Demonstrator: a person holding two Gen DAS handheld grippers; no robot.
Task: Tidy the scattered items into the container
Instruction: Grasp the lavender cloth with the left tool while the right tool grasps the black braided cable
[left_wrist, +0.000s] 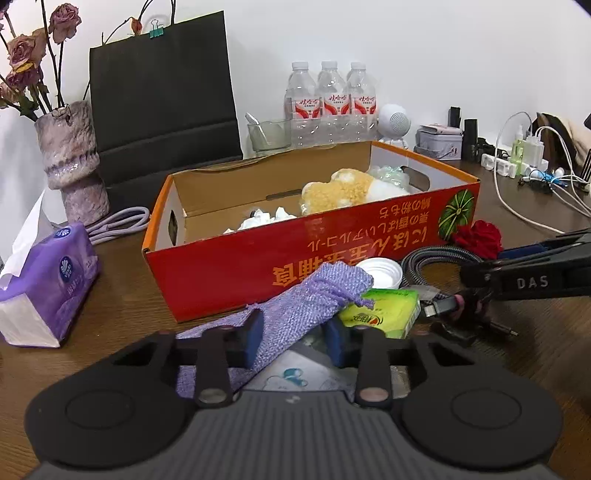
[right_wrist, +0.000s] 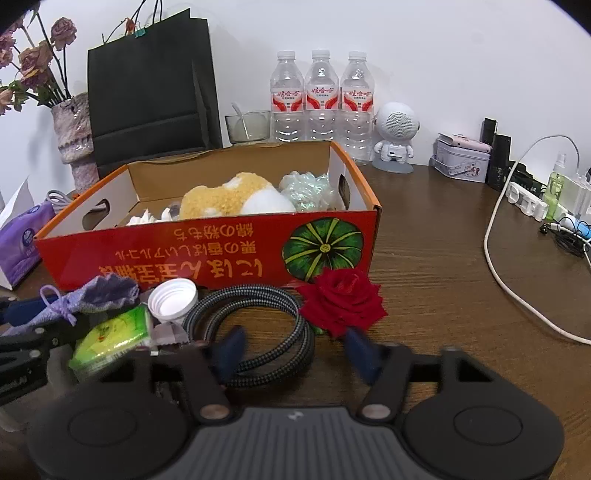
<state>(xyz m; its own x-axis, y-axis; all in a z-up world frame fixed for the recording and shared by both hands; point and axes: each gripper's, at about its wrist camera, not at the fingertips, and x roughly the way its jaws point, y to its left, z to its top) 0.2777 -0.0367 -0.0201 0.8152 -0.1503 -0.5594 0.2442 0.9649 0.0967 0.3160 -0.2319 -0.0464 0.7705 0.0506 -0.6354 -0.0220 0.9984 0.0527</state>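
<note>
The red and orange cardboard box holds a yellow plush toy, crumpled tissues and a plastic wrap. In front of it lie a purple knit pouch, a green packet, a white cap, a coiled braided cable and a red rose. My left gripper is open with the pouch between its fingers. My right gripper is open over the coiled cable, close to the rose.
A purple tissue pack, a vase of dried roses and a black paper bag stand at the left and back. Three water bottles, a white speaker figure, a tin and chargers with white cables stand at the right.
</note>
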